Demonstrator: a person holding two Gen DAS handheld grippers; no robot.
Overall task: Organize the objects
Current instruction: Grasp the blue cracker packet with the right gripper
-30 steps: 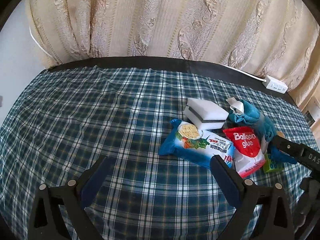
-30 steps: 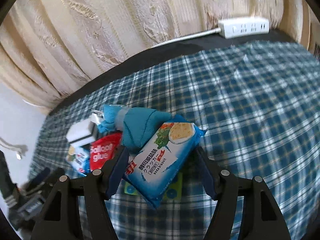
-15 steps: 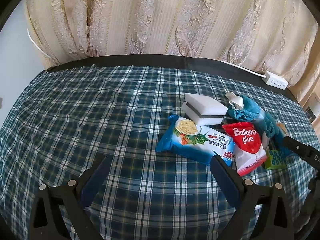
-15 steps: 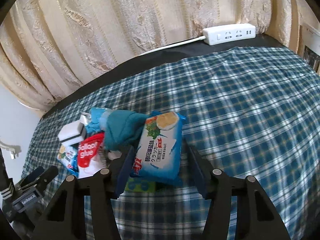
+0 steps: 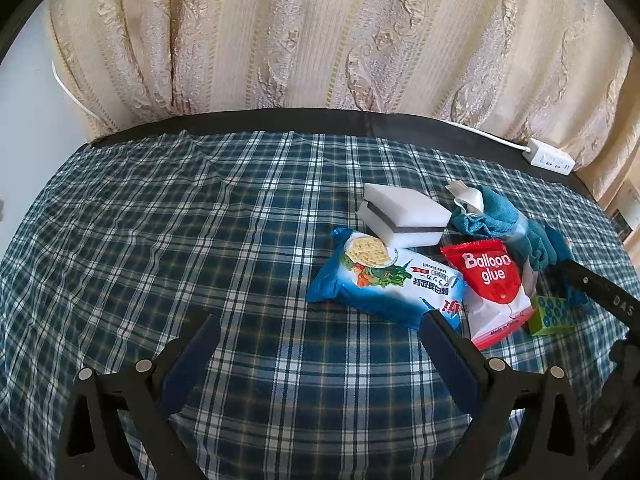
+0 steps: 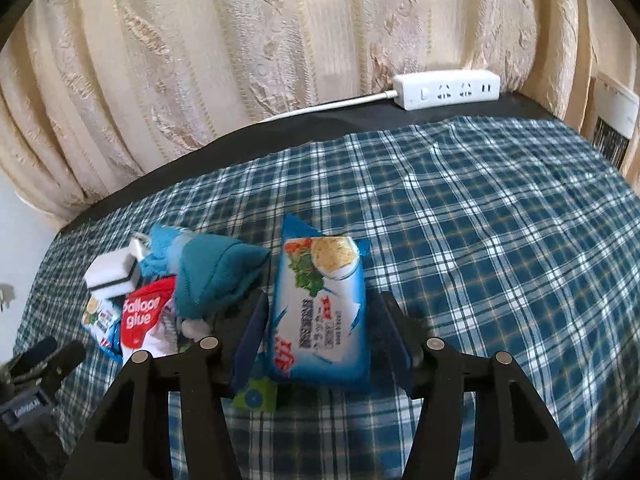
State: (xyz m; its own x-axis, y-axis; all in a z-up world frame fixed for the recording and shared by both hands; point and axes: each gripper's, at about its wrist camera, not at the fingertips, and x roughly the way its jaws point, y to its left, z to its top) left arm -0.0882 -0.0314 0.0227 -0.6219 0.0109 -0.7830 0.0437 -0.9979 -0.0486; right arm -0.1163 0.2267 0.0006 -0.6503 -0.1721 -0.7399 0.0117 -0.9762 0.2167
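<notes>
Because the right tongs [image 6: 320,332] pinch the blue cracker packet [image 6: 320,312] only by its soft sides, low in the frame's centre above the plaid bench [image 6: 500,260], it may slip onto the green box [image 6: 256,396], while the left tongs [image 5: 316,348] gape empty.

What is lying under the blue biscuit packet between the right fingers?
Under the blue biscuit packet a corner of a small green box shows, resting on the checked cloth. The rest of the box is covered.
</notes>
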